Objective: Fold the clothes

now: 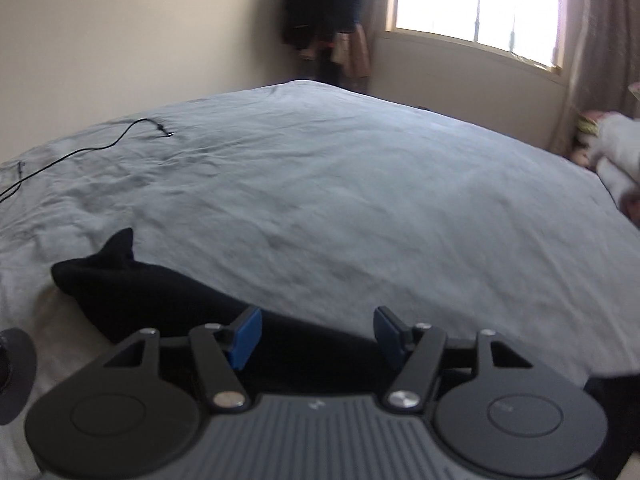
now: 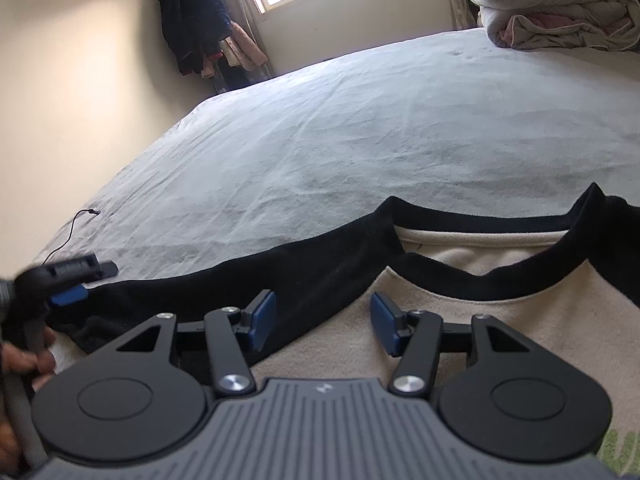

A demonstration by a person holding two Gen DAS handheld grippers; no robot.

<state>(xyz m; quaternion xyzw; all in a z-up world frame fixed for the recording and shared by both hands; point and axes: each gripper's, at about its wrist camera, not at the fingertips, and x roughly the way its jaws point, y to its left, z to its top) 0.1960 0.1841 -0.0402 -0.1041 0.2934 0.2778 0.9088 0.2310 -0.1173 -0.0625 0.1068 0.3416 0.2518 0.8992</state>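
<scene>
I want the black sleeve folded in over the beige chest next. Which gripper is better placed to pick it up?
Left. The left gripper is open directly over the black sleeve, near its cuff end. The right gripper, also open, hovers by the shoulder seam and collar, where the fold should hinge.

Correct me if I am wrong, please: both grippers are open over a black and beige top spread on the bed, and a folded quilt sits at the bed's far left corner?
One detail is off. The folded quilt sits at the far right corner of the bed, as the right wrist view shows. The rest holds: the left gripper and right gripper are open over the black and beige top.
</scene>
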